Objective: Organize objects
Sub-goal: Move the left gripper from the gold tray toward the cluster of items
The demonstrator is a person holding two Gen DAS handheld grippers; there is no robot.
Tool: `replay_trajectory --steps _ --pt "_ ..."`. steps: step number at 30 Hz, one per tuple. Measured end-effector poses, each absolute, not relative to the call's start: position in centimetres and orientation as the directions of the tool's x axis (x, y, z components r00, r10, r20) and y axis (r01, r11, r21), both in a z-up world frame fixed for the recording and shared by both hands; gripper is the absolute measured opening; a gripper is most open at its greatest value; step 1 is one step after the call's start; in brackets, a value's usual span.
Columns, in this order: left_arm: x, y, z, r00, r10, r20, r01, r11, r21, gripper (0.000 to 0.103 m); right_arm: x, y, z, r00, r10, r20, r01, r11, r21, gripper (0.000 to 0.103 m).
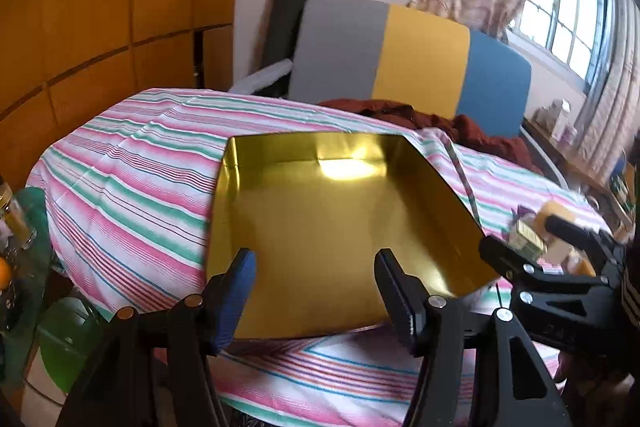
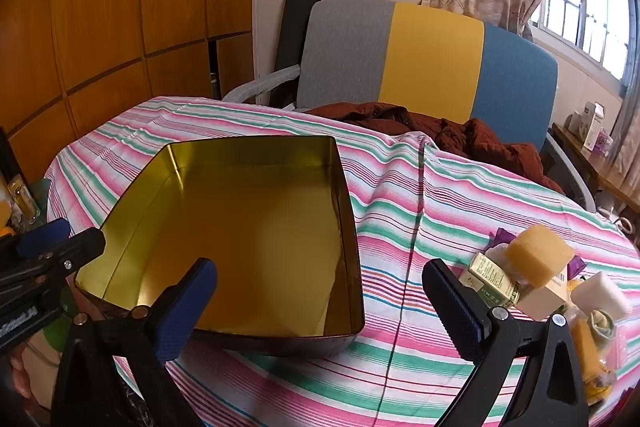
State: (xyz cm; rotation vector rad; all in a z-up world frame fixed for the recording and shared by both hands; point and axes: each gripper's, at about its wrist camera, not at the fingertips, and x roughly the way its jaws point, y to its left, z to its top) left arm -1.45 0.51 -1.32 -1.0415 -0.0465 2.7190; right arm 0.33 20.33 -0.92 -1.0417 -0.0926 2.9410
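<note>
An empty gold tin [image 1: 320,211] [image 2: 248,219] sits open on the striped tablecloth [image 2: 400,187]. My left gripper [image 1: 316,259] hovers over the tin's near edge, its jaws apart with nothing between them; in the right wrist view the left gripper [image 2: 68,235] shows at the tin's left corner. My right gripper [image 2: 320,267] stands wide open over the cloth and the tin's right wall, holding nothing. Just to its right lies a pile of small items: a yellow sponge [image 2: 540,255] [image 1: 556,217], a small green box [image 2: 492,279] [image 1: 528,243], a cream box [image 2: 544,301] and a white block [image 2: 600,295].
A chair with a grey, yellow and blue back [image 2: 432,55] stands behind the table, with a maroon garment [image 2: 460,135] draped at the table's far edge. Bottles [image 1: 16,219] and a green container [image 1: 64,339] sit beyond the table's left edge. Wooden cupboards [image 2: 120,7] line the left wall.
</note>
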Motion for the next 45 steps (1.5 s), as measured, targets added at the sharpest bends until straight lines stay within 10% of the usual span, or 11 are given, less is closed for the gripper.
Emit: replay_trajectory --steps 25,45 --pt "-0.6 4.6 -0.1 -0.664 0.395 -0.635 -0.427 -0.897 -0.113 0.084 2.2 26.4 -0.7 -0.766 0.071 -0.639 -0.101 -0.995 0.011 0.103" --pt "0.6 15.3 2.2 -0.521 0.608 -0.6 -0.723 -0.688 -0.069 0.103 9.1 49.2 2.7 -0.702 0.389 -0.596 -0.559 -0.82 0.123 0.103"
